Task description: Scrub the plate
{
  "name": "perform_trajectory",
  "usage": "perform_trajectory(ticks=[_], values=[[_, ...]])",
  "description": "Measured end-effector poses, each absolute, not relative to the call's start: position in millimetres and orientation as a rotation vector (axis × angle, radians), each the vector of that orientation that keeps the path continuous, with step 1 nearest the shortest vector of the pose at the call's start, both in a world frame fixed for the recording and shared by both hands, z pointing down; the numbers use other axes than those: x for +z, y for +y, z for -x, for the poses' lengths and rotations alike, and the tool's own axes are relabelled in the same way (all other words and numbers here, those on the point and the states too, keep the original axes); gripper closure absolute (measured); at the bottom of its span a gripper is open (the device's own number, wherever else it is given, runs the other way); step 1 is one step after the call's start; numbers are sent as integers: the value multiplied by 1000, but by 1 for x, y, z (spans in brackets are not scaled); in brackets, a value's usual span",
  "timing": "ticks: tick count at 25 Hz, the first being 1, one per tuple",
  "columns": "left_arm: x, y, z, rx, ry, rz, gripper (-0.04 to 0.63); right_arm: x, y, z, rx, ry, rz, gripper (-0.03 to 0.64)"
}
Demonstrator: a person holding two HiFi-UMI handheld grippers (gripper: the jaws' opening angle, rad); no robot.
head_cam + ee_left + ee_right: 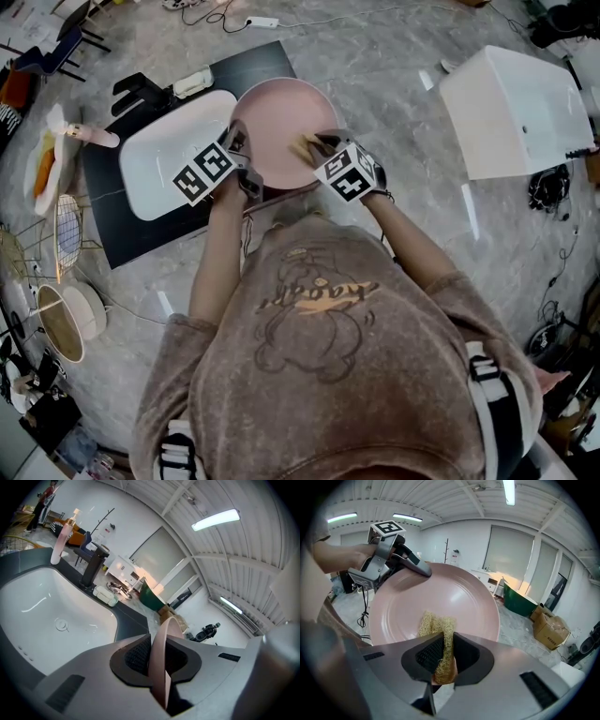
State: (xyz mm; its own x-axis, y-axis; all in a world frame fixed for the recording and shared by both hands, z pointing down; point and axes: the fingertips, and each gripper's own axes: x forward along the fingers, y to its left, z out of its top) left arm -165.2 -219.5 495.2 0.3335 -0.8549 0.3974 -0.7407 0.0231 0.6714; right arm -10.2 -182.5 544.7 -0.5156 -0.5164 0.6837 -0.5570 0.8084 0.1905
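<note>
While the pink plate [281, 127] hangs tilted in the air just beside the white sink basin [159, 164], the left gripper [246, 176] is clamped tight on its rim, bracing it, I'd say, against the scrubbing push. Over to the right gripper [317, 148]: jaws pinched on a straw-coloured loofah scrubber [436, 625], its tip on the plate's inner face. A black counter [131, 234] surrounds the basin.

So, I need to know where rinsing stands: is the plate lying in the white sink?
No, the left tool grips the pink plate by its rim, held up beside the white sink.
</note>
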Motion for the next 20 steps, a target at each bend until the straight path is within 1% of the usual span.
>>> perform_trajectory(ticks=[6,20], values=[[496,-225,166,-173,-1427,-1724,549,543,-167,29,101,-2271,-731,566],[498,-225,155,-251,-1345,-1683,540,520,-165,74,39,-2353,-616,566]])
